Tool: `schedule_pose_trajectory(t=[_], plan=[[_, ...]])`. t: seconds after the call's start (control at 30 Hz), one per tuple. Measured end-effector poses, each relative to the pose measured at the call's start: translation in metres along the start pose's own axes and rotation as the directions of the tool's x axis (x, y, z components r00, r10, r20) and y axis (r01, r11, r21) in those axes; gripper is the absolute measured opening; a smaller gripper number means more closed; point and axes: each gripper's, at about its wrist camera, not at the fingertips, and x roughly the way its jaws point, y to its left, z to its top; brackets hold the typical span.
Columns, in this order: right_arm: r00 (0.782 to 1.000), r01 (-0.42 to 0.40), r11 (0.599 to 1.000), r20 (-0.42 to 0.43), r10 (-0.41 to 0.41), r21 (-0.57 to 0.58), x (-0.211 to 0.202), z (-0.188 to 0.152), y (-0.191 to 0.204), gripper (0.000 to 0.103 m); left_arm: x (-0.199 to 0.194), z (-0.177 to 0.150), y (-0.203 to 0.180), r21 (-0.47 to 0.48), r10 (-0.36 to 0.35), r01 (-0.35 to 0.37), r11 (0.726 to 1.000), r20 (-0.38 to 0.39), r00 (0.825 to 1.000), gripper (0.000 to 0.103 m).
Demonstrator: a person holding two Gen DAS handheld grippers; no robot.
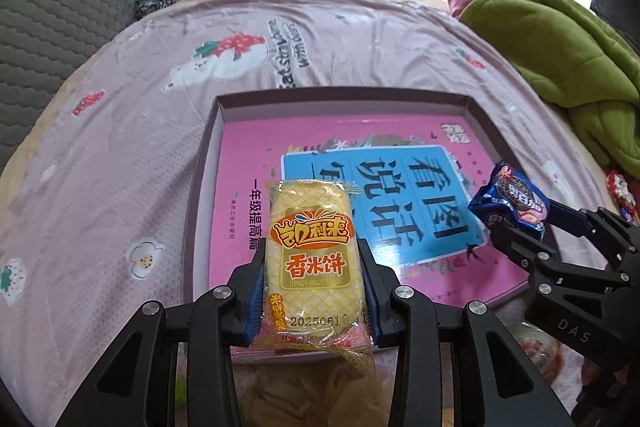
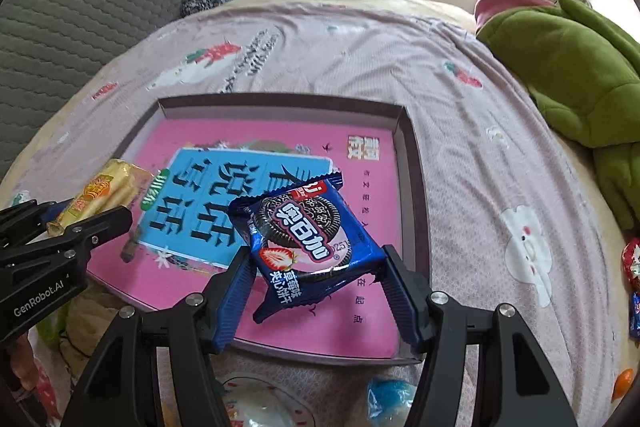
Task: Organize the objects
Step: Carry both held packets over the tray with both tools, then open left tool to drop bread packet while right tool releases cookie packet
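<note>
Your left gripper [image 1: 314, 291] squeezes the yellow rice cracker pack [image 1: 311, 259] over the near edge of the box [image 1: 344, 99], at 6 o'clock in its view. Your right gripper [image 2: 316, 283] pinches the blue cookie pack [image 2: 308, 239] above the pink book [image 2: 360, 323]. A green blanket [image 2: 560, 67] lies on the bed [image 2: 360, 39] at 2 o'clock.

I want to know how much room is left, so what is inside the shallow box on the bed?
Inside the box lies only a pink book, covering nearly the whole floor. Anything beneath the book is hidden.
</note>
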Motion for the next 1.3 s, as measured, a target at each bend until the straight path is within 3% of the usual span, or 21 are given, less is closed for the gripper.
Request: schedule_pose_trajectory(t=[0.2, 0.43, 0.5, 0.7, 1.03, 1.3], plan=[[0.996, -0.021, 1.0, -0.084, 0.022, 0.019, 0.019, -0.002, -0.003, 0.063, 0.015, -0.006, -0.002, 0.017, 0.011, -0.011, 1.0, -0.036, 0.999, 0.04], [0.992, -0.018, 0.999, -0.123, 0.023, 0.041, 0.028, -0.005, -0.008, 0.063, 0.023, -0.008, 0.0, 0.01, 0.013, -0.013, 1.0, -0.068, 0.998, 0.041], [0.991, -0.016, 0.999, -0.13, 0.021, 0.037, 0.028, -0.006, -0.007, 0.063, 0.024, -0.008, 0.0, 0.005, 0.01, -0.009, 1.0, -0.078, 0.997, 0.049], [0.99, -0.002, 1.0, -0.138, 0.003, 0.013, 0.028, -0.006, -0.005, 0.064, 0.023, -0.009, -0.003, 0.004, -0.008, 0.008, 1.0, -0.099, 0.995, 0.057], [0.997, -0.031, 0.999, -0.074, 0.032, 0.007, 0.004, -0.003, -0.005, 0.065, 0.008, -0.011, -0.004, 0.004, -0.001, 0.002, 1.0, -0.087, 0.996, 0.063], [0.998, -0.056, 0.998, -0.017, 0.056, 0.012, -0.035, -0.007, -0.003, 0.065, -0.027, -0.02, 0.004, -0.035, -0.012, 0.01, 0.999, -0.052, 0.999, 0.069]])
